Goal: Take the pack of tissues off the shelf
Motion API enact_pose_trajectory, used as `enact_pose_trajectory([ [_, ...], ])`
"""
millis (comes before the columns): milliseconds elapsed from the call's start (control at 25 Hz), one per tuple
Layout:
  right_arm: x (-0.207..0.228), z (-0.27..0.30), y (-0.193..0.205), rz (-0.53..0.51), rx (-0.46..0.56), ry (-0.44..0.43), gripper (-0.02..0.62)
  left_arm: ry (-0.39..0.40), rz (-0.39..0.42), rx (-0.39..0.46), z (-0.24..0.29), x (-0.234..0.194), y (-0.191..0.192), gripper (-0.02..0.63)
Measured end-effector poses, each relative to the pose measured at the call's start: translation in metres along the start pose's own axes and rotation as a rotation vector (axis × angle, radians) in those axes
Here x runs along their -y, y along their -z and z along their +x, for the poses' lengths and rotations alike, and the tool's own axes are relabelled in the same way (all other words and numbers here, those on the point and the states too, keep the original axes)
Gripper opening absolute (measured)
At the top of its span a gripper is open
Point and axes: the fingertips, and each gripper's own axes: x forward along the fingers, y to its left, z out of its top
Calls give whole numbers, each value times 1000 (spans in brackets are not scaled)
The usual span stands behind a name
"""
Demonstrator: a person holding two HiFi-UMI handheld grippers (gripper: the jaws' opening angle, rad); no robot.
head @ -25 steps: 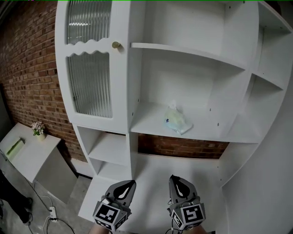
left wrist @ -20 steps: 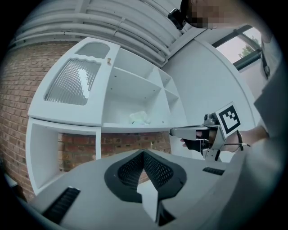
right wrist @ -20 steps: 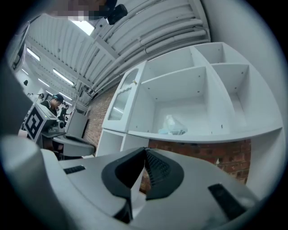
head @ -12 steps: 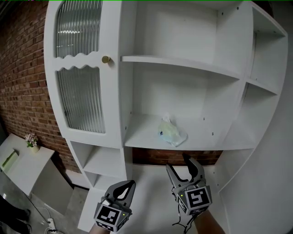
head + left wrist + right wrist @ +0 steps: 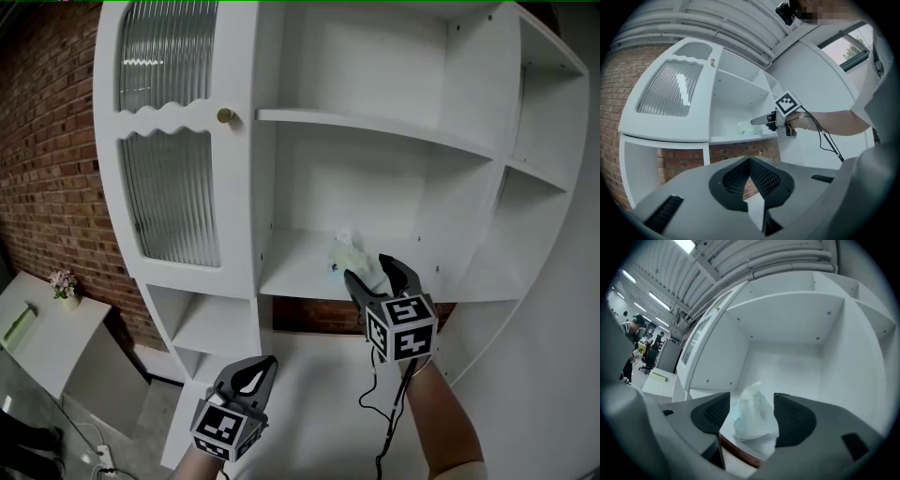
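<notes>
The pack of tissues [image 5: 754, 414] lay on the middle shelf [image 5: 298, 277] of the white unit, near the shelf's front edge and a little right of centre in the head view. It looked soft and crumpled, with a loose peak sticking up. I judged it would squash rather than slide, so it wanted a wide mouth and a hold low on its body.

That was why my right claw [image 5: 367, 268] was raised to shelf height and pointed straight in, its jaws opening and already standing wide. In the right gripper view the pack sat framed between the two pads. Neither pad touched it, and it seemed to lie just ahead of the tips rather than between them, so nothing was held yet.

My left claw [image 5: 259, 367] hung low in the lower left of the head view, well apart from the shelf, with its jaws together on nothing. I judged this a one-claw job. Further out, the ribbed-glass door [image 5: 171, 197] at upper left stood shut, clear of my reach.
</notes>
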Motion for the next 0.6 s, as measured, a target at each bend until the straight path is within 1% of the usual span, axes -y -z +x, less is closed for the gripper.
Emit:
enact_pose_trajectory([
  [200, 4, 20, 14, 11, -113, -28, 272, 21, 27, -3, 4, 3, -1, 14],
  [320, 5, 24, 21, -14, -145, -15, 227, 18, 24, -8, 4, 1, 2, 14],
  [440, 6, 24, 23, -46, -154, 5, 151, 14, 20, -12, 2, 0, 4, 14],
  [480, 6, 23, 24, -54, -155, 11, 116, 13, 20, -12, 1, 0, 5, 14],
  [600, 6, 21, 23, -70, -146, 26, 70, 5, 13, -8, -1, -1, 5, 14],
])
